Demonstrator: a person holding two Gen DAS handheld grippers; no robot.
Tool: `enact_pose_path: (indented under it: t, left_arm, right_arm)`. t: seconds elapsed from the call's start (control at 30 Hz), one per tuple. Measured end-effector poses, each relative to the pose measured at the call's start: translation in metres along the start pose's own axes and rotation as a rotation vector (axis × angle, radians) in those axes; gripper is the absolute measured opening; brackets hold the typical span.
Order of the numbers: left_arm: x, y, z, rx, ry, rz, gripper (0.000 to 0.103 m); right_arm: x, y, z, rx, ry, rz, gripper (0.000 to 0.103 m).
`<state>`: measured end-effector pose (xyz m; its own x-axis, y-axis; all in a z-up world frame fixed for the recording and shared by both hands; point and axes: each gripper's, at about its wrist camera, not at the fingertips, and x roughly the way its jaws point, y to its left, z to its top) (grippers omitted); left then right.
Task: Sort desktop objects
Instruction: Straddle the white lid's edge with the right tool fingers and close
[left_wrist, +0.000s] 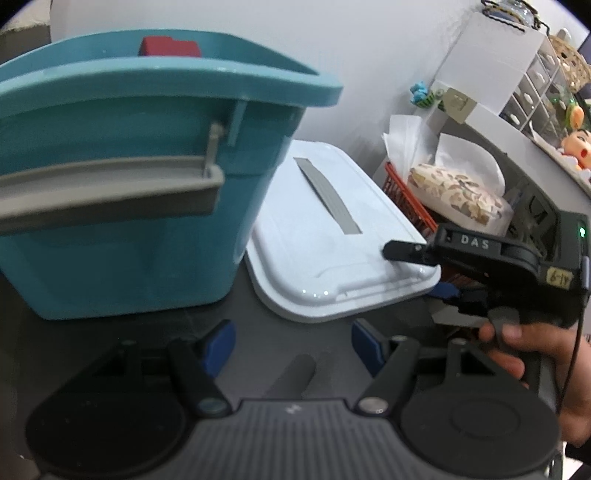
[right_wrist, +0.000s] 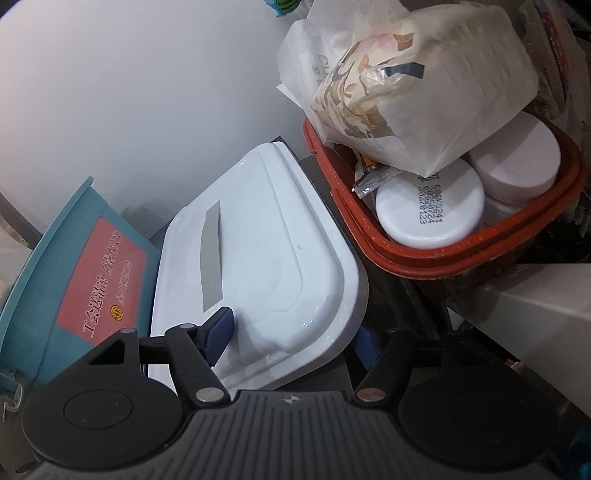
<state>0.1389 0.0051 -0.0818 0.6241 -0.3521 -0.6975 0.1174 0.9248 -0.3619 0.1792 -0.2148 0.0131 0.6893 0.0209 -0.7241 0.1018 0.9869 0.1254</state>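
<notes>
"DAS" claw (left_wrist: 402, 254), date-stamped white lid (right_wrist: 430, 216)

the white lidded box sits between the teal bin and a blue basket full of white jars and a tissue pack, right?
Not quite: the basket is red-orange, not blue, as the right wrist view shows. The rest holds: the white lidded box sits between it and the teal bin, and the basket holds white jars and a tissue pack.

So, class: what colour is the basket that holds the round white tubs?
Orange-red basket; it shows best in the right wrist view.
</notes>
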Motion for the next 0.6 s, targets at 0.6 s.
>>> enact_pose_path:
  t: [0.6]
  left_arm:
    - [-0.01, 0.004, 0.003, 0.0, -0.039, 0.003, 0.073]
  right_arm:
    - [-0.045, 0.021, -0.011, -0.028, -0.007, -0.054, 0.064]
